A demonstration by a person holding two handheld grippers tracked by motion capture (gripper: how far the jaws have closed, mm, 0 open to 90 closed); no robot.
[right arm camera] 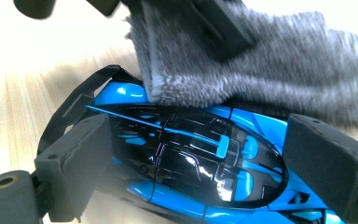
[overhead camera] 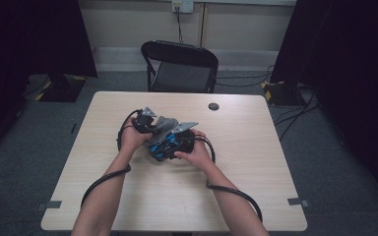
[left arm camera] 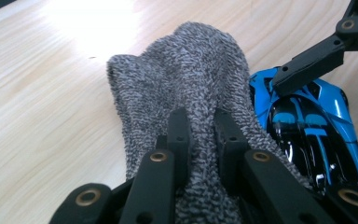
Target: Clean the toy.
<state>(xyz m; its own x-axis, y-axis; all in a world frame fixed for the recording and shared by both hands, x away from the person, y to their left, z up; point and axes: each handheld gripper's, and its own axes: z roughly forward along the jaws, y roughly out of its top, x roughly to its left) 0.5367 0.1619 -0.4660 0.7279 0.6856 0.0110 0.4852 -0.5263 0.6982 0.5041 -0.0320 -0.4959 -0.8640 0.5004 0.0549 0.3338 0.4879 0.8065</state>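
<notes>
A blue and black toy car (right arm camera: 191, 163) lies on the wooden table (overhead camera: 256, 162), with a grey terry cloth (right arm camera: 270, 70) draped over one end of it. My right gripper (right arm camera: 203, 163) is shut on the car, one pad (right arm camera: 74, 158) against each flank. My left gripper (left arm camera: 203, 128) is shut on a fold of the cloth (left arm camera: 186, 70), and the car (left arm camera: 307, 135) sits just to its right. In the high view both hands meet at the table's middle: left gripper (overhead camera: 145, 120), cloth (overhead camera: 163, 124), right gripper (overhead camera: 179, 135), car (overhead camera: 160, 149).
A black folding chair (overhead camera: 179, 66) stands behind the table's far edge. A small dark disc (overhead camera: 213, 106) lies on the table near the back. Black cables (overhead camera: 103, 179) trail from both grippers along the forearms. Dark curtains flank the room.
</notes>
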